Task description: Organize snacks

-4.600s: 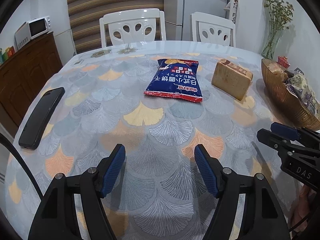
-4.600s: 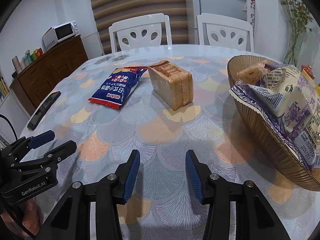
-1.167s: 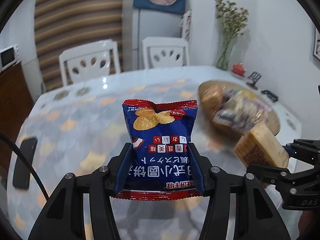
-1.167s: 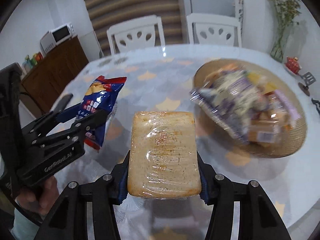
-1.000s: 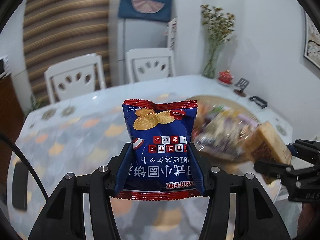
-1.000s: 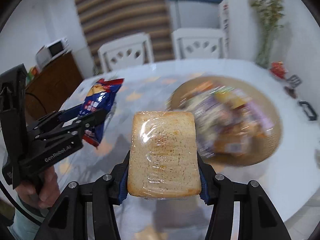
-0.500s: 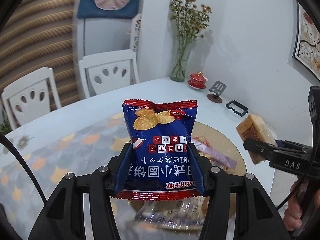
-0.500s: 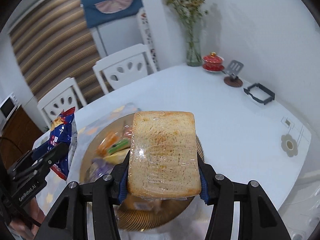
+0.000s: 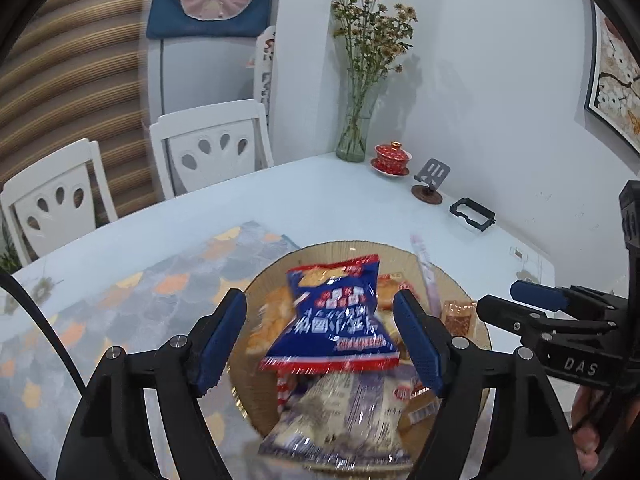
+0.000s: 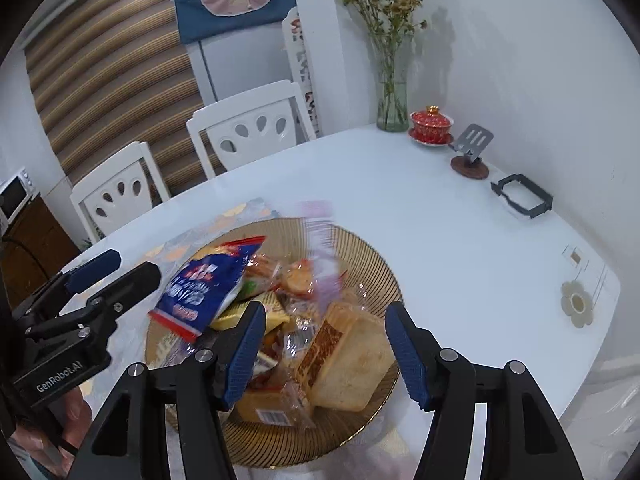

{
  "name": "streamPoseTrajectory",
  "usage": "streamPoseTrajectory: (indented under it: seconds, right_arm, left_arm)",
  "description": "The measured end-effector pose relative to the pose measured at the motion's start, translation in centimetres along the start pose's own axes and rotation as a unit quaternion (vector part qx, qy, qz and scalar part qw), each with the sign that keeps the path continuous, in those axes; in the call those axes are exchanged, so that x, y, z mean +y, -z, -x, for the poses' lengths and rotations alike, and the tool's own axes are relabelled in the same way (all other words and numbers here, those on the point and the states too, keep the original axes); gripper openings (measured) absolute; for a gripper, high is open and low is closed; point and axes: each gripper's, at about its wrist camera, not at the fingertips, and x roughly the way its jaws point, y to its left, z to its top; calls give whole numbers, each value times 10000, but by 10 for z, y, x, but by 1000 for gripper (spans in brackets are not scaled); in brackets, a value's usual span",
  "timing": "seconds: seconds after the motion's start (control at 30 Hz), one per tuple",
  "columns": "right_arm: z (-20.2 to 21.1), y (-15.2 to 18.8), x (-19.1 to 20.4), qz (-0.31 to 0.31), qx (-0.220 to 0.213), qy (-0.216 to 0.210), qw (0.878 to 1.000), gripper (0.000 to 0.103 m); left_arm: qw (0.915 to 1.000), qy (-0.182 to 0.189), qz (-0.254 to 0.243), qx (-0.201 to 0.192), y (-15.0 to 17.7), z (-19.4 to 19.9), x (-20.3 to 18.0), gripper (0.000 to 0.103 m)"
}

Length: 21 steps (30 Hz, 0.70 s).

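Hanging over the round, ribbed, see-through brown bowl [image 10: 372,264], both claws have just been opening. The left claw [image 9: 320,336] is let go; the shiny blue crinkly snack bag [image 9: 332,312] sits blurred between its pads, touching neither, above the pile. The right claw [image 10: 324,344] is let go too. The square bread loaf [image 10: 352,364] in clear wrap lies in the bowl on the smooth white bench [image 10: 460,240].

Bright, even indoor light — fisheye-bent edges, dark vignette — snack bags [image 9: 332,320] motion-blurred.
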Motion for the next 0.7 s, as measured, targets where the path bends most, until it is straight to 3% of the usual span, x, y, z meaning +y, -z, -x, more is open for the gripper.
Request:
streamPoseTrajectory:
  seconds: [0.23, 0.47, 0.6, 0.7]
  right_arm:
    - [13, 12, 11, 24, 47, -293, 9996, 60]
    - [36, 29, 78, 584, -119, -966, 9935, 60]
    - [26, 63, 136, 1154, -49, -1370, 9838, 60]
    - [-1, 96, 175, 1569, 104, -1539, 9755, 60]
  left_arm:
    - [9994, -316, 113, -36, 19, 35, 19, 75]
    - [9932, -1026, 460, -286, 52, 99, 59, 75]
    - [9772, -1967, 793, -88, 100, 121, 92, 75]
    - [9633, -2474, 1023, 184, 141, 122, 116, 75]
